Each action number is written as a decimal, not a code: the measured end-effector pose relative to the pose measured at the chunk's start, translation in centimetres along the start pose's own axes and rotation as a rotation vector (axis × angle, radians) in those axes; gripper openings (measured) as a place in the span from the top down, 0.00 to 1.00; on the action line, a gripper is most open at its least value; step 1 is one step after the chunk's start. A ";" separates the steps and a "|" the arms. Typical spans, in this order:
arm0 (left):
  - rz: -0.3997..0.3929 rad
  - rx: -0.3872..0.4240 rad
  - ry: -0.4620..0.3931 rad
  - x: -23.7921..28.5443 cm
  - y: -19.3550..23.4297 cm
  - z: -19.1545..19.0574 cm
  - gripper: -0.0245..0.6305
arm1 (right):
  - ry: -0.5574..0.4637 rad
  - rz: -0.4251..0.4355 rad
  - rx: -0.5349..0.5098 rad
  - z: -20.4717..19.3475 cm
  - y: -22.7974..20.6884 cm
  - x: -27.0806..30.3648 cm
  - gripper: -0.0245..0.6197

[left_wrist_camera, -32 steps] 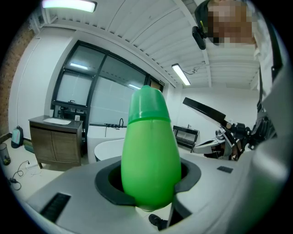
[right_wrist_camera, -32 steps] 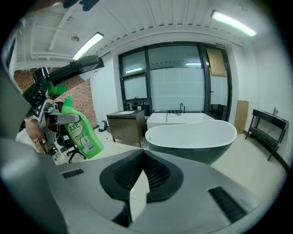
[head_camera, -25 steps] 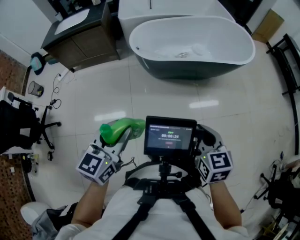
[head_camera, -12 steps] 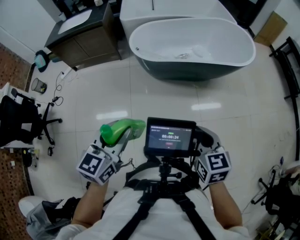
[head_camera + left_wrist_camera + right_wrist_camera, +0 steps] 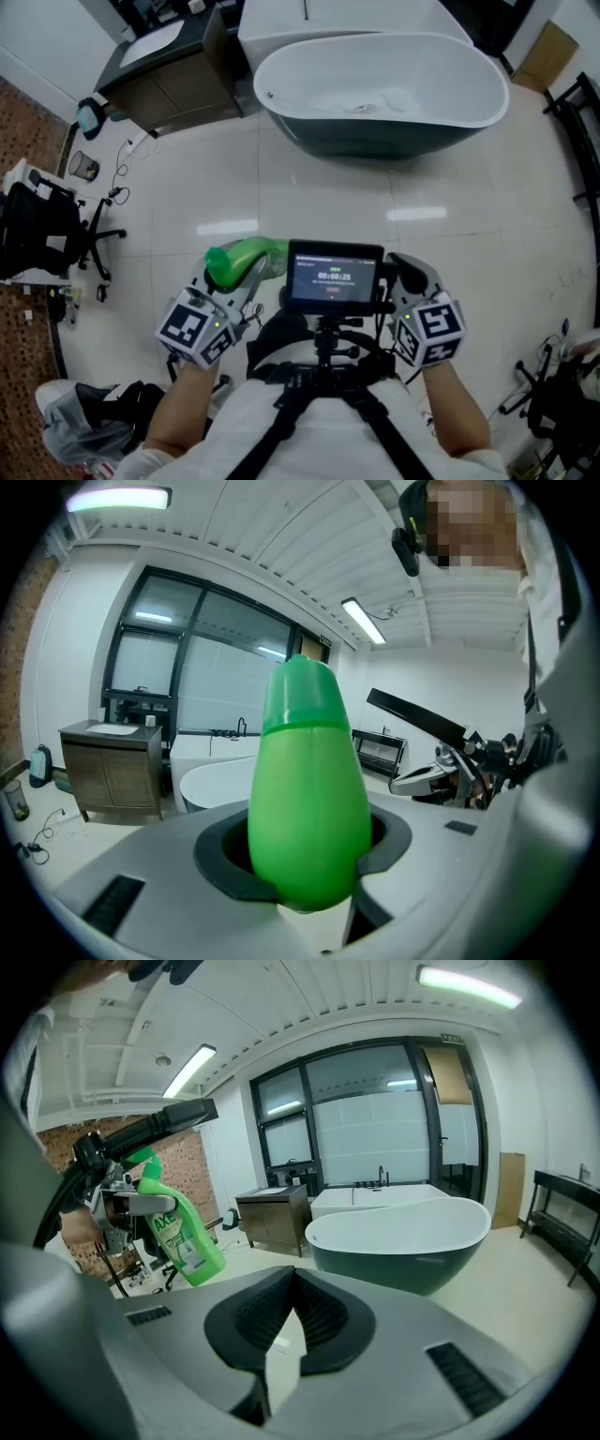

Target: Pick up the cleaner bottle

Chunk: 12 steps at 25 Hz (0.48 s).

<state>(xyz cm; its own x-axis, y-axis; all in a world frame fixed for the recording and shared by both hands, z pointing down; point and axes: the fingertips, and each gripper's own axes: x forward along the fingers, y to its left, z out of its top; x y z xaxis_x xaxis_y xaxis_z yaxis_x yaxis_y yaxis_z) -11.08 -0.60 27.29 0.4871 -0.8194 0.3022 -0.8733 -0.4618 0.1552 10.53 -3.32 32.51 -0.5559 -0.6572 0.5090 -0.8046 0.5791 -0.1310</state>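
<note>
While the left gripper is clamping the green cleaner bottle low on its body, the bottle is hanging in the air above the tiled floor, resting on no surface. It is standing cap-up between the two dark pads in the left gripper view, and in the right gripper view it is tilting slightly, label outward. The right gripper is carrying nothing: its jaws are lying together at the tips, and only floor is showing behind them. Both grippers are hovering close to the person's chest, well apart from the near rim of the bathtub. Judging by this, the pick-up itself is looking done; nothing is remaining but keeping the grip steady.
</note>
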 end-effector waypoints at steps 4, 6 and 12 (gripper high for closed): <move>-0.001 -0.012 0.023 -0.2 0.2 -0.8 0.71 | 0.002 0.003 0.014 -0.4 0.7 0.0 0.95; -0.005 -0.016 0.029 -0.2 0.1 -1.0 0.71 | -0.001 0.003 0.019 -0.4 0.7 0.0 0.95; -0.042 0.003 0.051 0.2 -1.0 -0.9 0.71 | -0.021 -0.017 0.044 -0.5 -0.2 -0.3 0.95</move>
<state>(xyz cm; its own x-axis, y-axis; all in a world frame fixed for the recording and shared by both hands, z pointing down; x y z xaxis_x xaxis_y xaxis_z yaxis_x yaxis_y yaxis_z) -10.13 -0.01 28.03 0.5219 -0.7811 0.3429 -0.8521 -0.4963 0.1663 10.99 -3.00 32.76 -0.5455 -0.6772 0.4938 -0.8225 0.5458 -0.1601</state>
